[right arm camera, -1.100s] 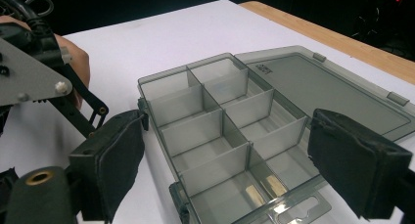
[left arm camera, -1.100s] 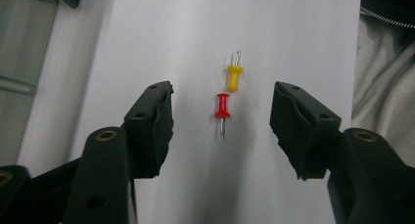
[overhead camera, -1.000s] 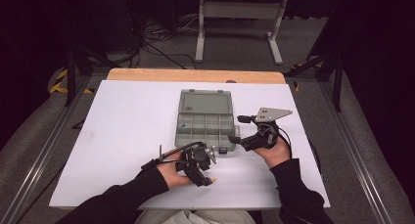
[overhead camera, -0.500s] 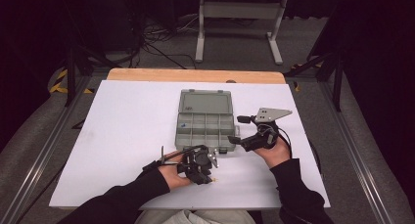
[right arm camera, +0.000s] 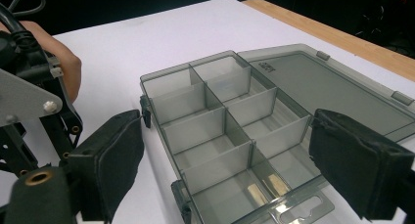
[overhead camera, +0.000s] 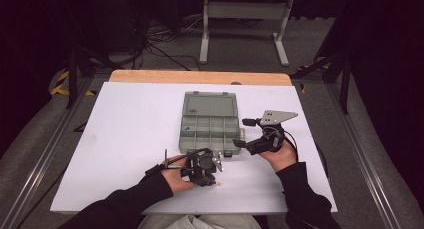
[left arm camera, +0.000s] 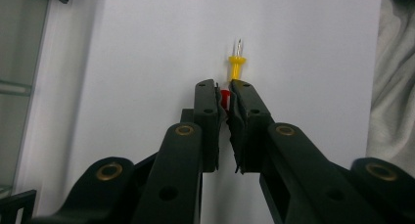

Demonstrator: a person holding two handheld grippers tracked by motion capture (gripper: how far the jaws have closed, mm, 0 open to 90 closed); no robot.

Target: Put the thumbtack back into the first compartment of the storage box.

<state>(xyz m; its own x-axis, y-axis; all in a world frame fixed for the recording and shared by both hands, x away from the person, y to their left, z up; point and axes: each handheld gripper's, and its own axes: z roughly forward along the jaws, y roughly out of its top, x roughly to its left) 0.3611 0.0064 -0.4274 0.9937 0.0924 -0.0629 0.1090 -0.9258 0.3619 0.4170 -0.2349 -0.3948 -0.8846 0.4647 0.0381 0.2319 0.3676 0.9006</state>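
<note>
A: Starting at the left, what is the left gripper point(left arm camera: 224, 102) doing?

B: Its jaws have just been closing and now stand almost together, pinching a small red pushpin point(left arm camera: 224, 98) between the fingertips. It sits low over the white table sheet point(overhead camera: 125, 139), just in front of the box's near edge. A yellow pushpin point(left arm camera: 236, 62) lies on the sheet right beyond the tips, pin pointing away, next to the right-hand jaw tip; I can't tell if they touch.

A: And the box?

B: A clear grey compartment box point(overhead camera: 210, 128) lies open mid-table, its lid point(overhead camera: 210, 105) folded flat on the far side. One far-left compartment holds a small blue item point(overhead camera: 187, 127); the compartments seen from the right gripper view look bare.

A: The right side?

B: The right gripper point(overhead camera: 240, 133) has its jaws spread wide, released, one pad point(right arm camera: 110, 160) at each side of the box's end, gripping nothing.
</note>
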